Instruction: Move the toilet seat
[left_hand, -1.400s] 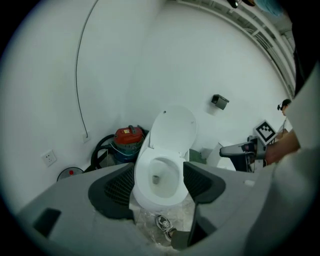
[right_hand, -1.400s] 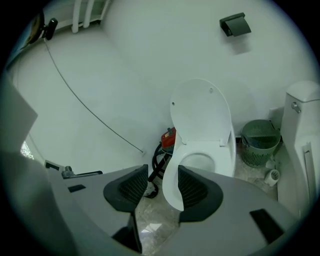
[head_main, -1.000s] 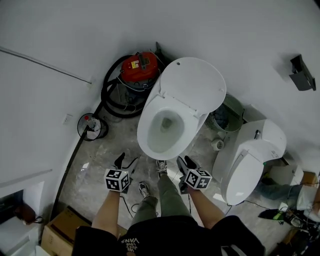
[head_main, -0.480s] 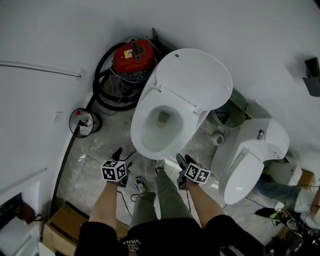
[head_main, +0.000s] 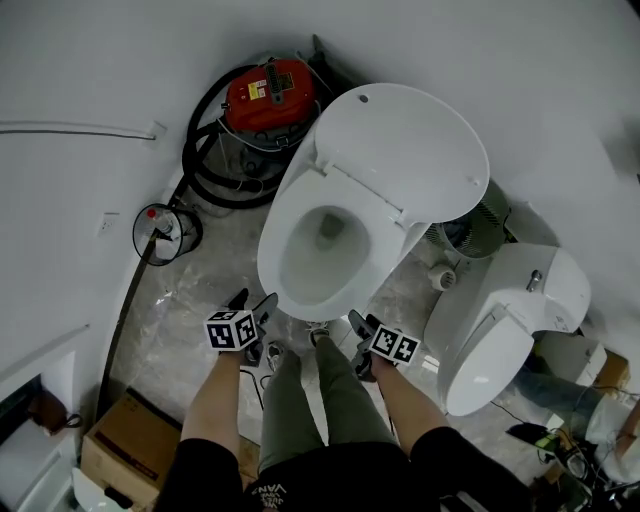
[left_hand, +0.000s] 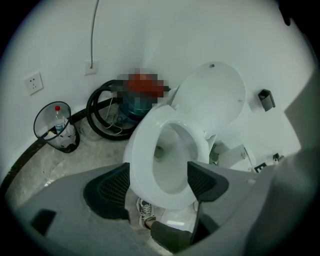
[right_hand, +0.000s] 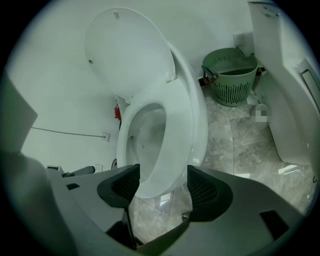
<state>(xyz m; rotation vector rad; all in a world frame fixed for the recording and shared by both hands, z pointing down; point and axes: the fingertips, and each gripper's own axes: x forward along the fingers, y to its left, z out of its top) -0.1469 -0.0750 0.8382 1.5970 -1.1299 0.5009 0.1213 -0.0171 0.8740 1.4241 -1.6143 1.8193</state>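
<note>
Just ahead of both grippers, the toilet seat (head_main: 270, 265) lay flat on the bowl, its long way running off toward the raised lid (head_main: 410, 150). The left gripper (head_main: 253, 300) was wide open and the right gripper (head_main: 362, 322) was opening. Neither pinched anything, and both were just beside the seat's front edge.

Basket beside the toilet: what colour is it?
The basket is pale green with slotted sides, clearest in the right gripper view.
</note>
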